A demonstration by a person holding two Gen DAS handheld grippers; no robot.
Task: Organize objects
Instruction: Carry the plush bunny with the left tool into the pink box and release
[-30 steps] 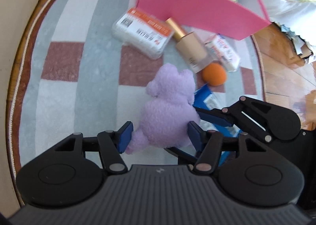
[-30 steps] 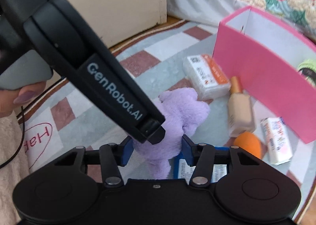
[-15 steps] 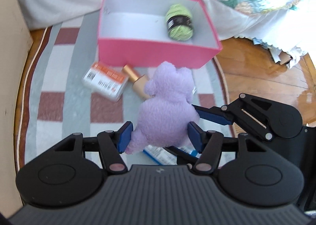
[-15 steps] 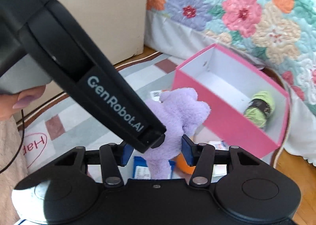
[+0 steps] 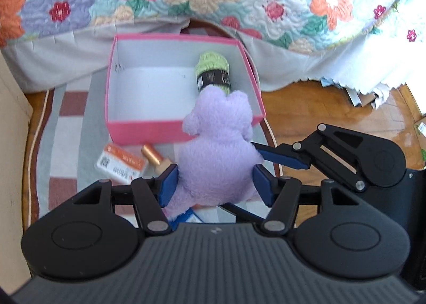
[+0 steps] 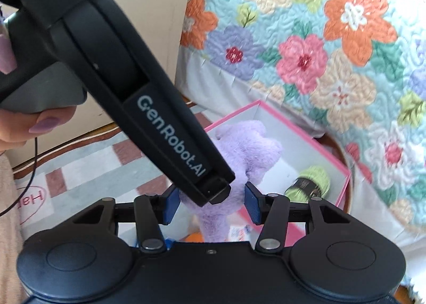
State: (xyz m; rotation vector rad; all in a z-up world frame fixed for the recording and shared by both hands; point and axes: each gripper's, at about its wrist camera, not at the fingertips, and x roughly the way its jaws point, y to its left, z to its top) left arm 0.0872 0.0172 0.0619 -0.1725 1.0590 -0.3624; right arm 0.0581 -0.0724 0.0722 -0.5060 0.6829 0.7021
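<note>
The purple plush toy point(image 5: 217, 154) hangs in the air over the near wall of the pink box point(image 5: 149, 132), pinched from two sides at once: the left gripper point(image 5: 214, 184) has its blue pads pressed into the toy's lower body at a middling opening, and the right gripper point(image 6: 210, 201) is likewise part-closed, one finger reaching in against the toy's flank in the left wrist view. In the right wrist view the left tool's black finger crosses in front of the plush, so how firmly the right pads bite I cannot tell — they look to be touching fur. Inside the box lies a green yarn skein point(image 5: 213, 71); the white floor beside it is bare. On the striped rug point(image 5: 66, 128) below sit an orange-labelled packet point(image 5: 119, 162) and a gold-capped bottle point(image 5: 153, 156). The risk, as I judge it, is in the shared hold: soft fur compresses and slips, so if one tool lets go early or the hands drift apart, the toy may swing or drop short, landing on the box wall or back among the clutter — or the two tools' crossed fingers could knock together.
</note>
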